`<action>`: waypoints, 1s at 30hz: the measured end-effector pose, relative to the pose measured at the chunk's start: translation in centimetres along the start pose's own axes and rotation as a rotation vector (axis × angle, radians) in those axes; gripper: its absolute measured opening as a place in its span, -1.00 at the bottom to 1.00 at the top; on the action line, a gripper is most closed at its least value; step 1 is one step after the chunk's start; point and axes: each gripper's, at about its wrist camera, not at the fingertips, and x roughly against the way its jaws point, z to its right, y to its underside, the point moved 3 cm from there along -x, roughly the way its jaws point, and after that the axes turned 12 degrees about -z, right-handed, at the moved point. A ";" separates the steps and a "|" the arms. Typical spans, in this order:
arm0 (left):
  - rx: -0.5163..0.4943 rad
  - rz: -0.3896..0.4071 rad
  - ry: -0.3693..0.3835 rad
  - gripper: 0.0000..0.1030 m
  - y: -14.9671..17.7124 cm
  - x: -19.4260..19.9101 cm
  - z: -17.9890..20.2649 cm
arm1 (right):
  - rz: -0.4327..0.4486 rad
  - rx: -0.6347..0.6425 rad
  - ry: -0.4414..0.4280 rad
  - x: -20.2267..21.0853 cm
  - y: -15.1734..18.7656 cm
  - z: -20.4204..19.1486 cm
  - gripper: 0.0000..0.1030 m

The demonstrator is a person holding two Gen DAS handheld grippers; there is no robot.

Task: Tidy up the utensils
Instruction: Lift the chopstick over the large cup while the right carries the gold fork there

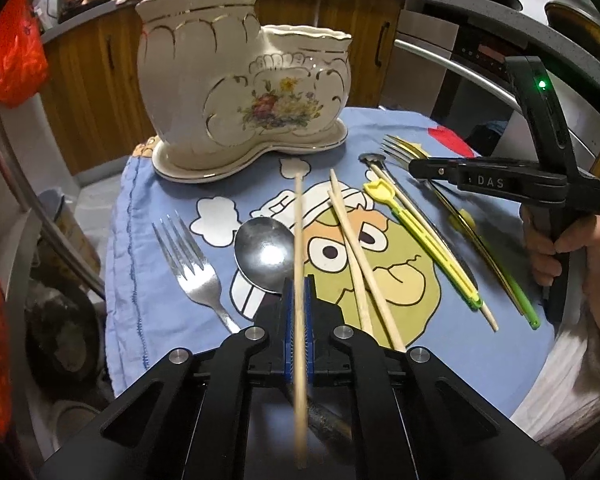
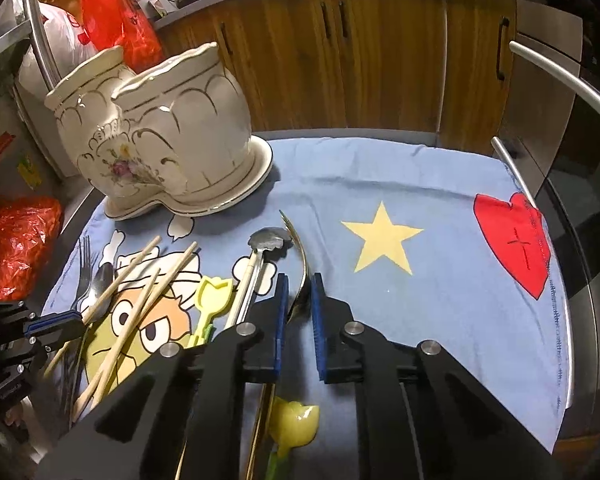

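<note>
My left gripper [image 1: 298,300] is clenched on a wooden chopstick [image 1: 299,240]. My right gripper [image 2: 300,300] straddles a gold fork [image 2: 298,240], pads not quite pressing. Other utensils lie on the blue cloth [image 2: 420,300]; beyond stands the ceramic holder [image 1: 236,80].

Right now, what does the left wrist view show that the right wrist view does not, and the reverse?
Only the left wrist view shows the left gripper shut on a wooden chopstick and a hand holding the right gripper's handle. Only the right wrist view shows the yellow star on the cloth and the right gripper around a gold utensil. Both show the ceramic holder.
</note>
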 end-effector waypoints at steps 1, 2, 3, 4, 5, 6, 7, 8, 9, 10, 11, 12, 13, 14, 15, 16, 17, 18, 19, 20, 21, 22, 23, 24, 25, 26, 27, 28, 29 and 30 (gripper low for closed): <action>0.001 0.000 0.000 -0.90 0.0 0.0 0.0 | 0.010 0.002 -0.001 0.3 0.0 -0.1 -0.79; 0.000 0.005 0.003 -0.90 0.0 0.2 0.0 | 0.025 0.006 0.000 0.6 0.0 -0.1 -0.80; -0.001 0.008 0.006 -0.90 0.0 0.2 0.0 | 0.040 0.011 0.002 0.9 0.0 -0.2 -0.80; 0.000 0.013 0.007 -0.90 0.1 0.3 0.0 | 0.051 0.013 0.001 1.2 0.0 -0.3 -0.80; 0.002 0.020 0.011 -0.90 0.1 0.5 -0.1 | 0.065 0.017 0.000 1.5 -0.1 -0.5 -0.81; 0.004 0.026 0.016 -0.90 0.1 0.7 -0.2 | 0.086 0.024 0.005 1.9 0.0 -0.6 -0.81; 0.006 0.033 0.020 -0.90 0.1 0.9 -0.3 | 0.096 0.027 0.007 2.2 -0.1 -0.6 -0.81; 0.008 0.040 0.022 -0.90 0.1 1.0 -0.4 | 0.108 0.029 0.008 2.5 -0.1 -0.7 -0.82; 0.009 0.045 0.024 -0.90 0.1 1.2 -0.4 | 0.124 0.028 0.003 2.9 -0.1 -0.7 -0.82; 0.010 0.057 0.031 -0.90 0.1 1.5 -0.4 | 0.133 0.026 0.001 3.1 -0.1 -0.7 -0.82; 0.008 0.067 0.037 -0.90 0.2 1.7 -0.4 | 0.144 0.024 0.001 3.4 -0.1 -0.7 -0.83; 0.006 0.073 0.038 -0.90 0.1 1.9 -0.4 | 0.155 0.025 0.000 3.7 -0.1 -0.6 -0.83; 0.004 0.081 0.039 -0.90 0.1 2.0 -0.3 | 0.161 0.026 -0.001 3.9 -0.1 -0.6 -0.83; 0.002 0.087 0.041 -0.90 0.1 2.2 -0.3 | 0.164 0.030 0.001 4.0 -0.1 -0.7 -0.83; 0.001 0.088 0.041 -0.90 0.1 2.3 -0.2 | 0.165 0.030 0.002 4.0 -0.1 -0.6 -0.83; 0.000 0.091 0.043 -0.90 0.0 2.3 -0.2 | 0.165 0.026 -0.004 4.2 -0.2 -0.7 -0.83; -0.004 0.097 0.042 -0.90 0.0 2.5 -0.1 | 0.168 0.023 -0.007 4.3 -0.2 -0.7 -0.84; -0.007 0.103 0.041 -0.90 0.0 2.6 0.0 | 0.172 0.022 -0.008 4.5 -0.1 -0.6 -0.84; -0.015 0.117 0.041 -0.90 0.0 3.0 0.1 | 0.176 0.020 -0.011 4.6 -0.1 -0.6 -0.84; -0.020 0.127 0.041 -0.90 -0.1 3.3 0.2 | 0.182 0.016 -0.014 4.8 0.0 -0.6 -0.85; -0.025 0.140 0.039 -0.90 -0.1 3.6 0.3 | 0.191 0.012 -0.013 5.2 0.0 -0.6 -0.85; -0.026 0.150 0.038 -0.90 -0.1 3.9 0.3 | 0.195 0.006 -0.016 5.4 0.0 -0.6 -0.86; -0.024 0.157 0.039 -0.90 -0.1 4.1 0.3 | 0.200 -0.002 -0.025 5.6 -0.1 -0.6 -0.87; -0.024 0.164 0.040 -0.90 -0.2 4.3 0.3 | 0.209 -0.010 -0.035 6.0 -0.1 -0.7 -0.88; -0.025 0.173 0.040 -0.90 -0.2 4.6 0.2 | 0.216 -0.013 -0.036 6.2 -0.2 -0.7 -0.88; -0.026 0.190 0.040 -0.90 -0.2 5.1 0.2 | 0.222 -0.015 -0.035 6.4 -0.2 -0.8 -0.89; -0.029 0.198 0.041 -0.90 -0.3 5.3 0.2 | 0.229 -0.018 -0.038 6.7 -0.3 -1.0 -0.90; -0.032 0.205 0.041 -0.90 -0.3 5.6 0.2 | 0.237 -0.019 -0.046 7.0 -0.4 -1.1 -0.90; -0.035 0.217 0.041 -0.90 -0.3 6.0 0.3 | 0.243 -0.018 -0.047 7.2 -0.3 -1.2 -0.91; -0.037 0.222 0.044 -0.90 -0.2 6.1 0.3 | 0.252 -0.015 -0.048 7.6 -0.4 -1.4 -0.92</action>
